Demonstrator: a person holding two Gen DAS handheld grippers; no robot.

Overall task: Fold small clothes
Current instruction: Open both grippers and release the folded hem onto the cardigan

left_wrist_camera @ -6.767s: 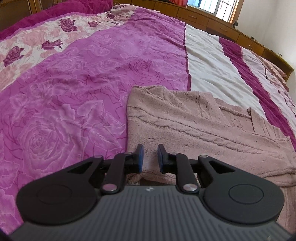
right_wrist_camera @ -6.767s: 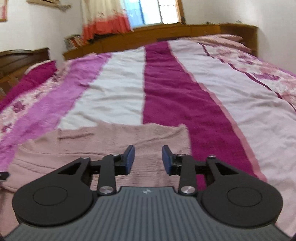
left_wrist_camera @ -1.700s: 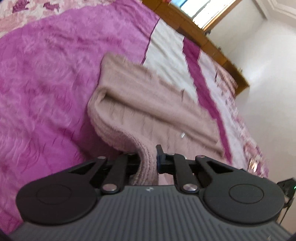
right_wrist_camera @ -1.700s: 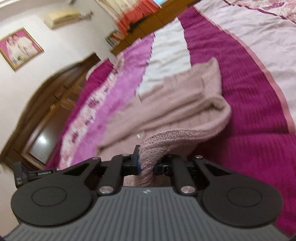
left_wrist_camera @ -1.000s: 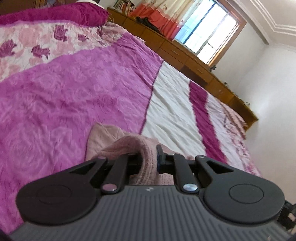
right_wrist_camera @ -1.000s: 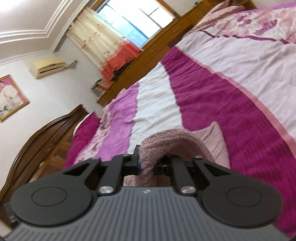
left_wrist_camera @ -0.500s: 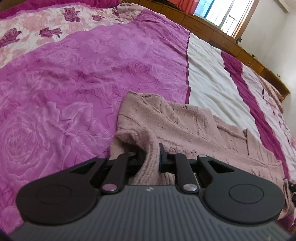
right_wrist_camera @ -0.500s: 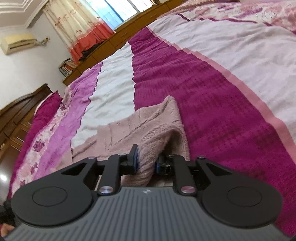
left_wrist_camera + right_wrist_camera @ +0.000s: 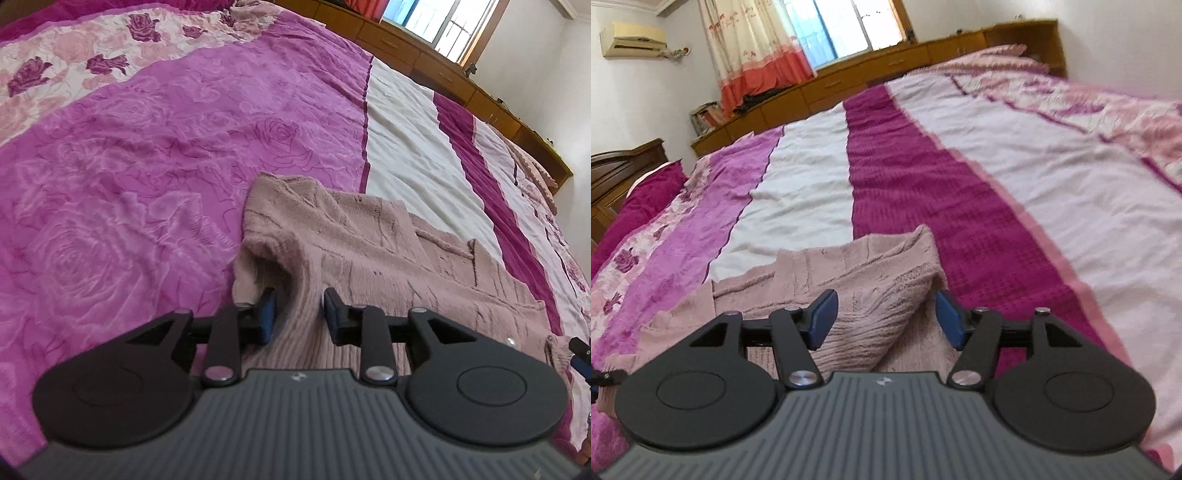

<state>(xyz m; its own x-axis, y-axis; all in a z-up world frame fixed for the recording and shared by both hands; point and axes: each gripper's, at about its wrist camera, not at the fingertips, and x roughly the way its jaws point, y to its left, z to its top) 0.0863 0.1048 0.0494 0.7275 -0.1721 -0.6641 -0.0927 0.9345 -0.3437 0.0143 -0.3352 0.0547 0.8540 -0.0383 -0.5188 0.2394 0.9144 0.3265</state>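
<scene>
A small dusty-pink knitted garment lies doubled over on the striped and rose-patterned magenta bedspread, in the lower centre of both wrist views, at the moment both claws let go of it. Half a second before, each pair of blue-padded jaws was pinched tight on a bunched corner of the knit; now the left gripper has its jaws parted a little, with a ridge of the fabric still standing between the pads but no longer squeezed, while the right gripper has swung its jaws wide, the loose fold of knit slumping between them and clear of both pads. Both pairs of jaws have just been opening.

Seconds earlier the garment lay flat and full length across the bed, then was lifted by its near edge and carried over; it now rests as a shorter, thicker shape, its far edge reaching the white stripe in the middle of the frame. In the left view the folded corner at centre left still puffs up rather than lying flat.

The release suggests one fold is complete. What remains, by the look of it, is to back the claws away without dragging the soft knit, then press or fold again; the ridge caught between the left pads could pull the layer askew
</scene>
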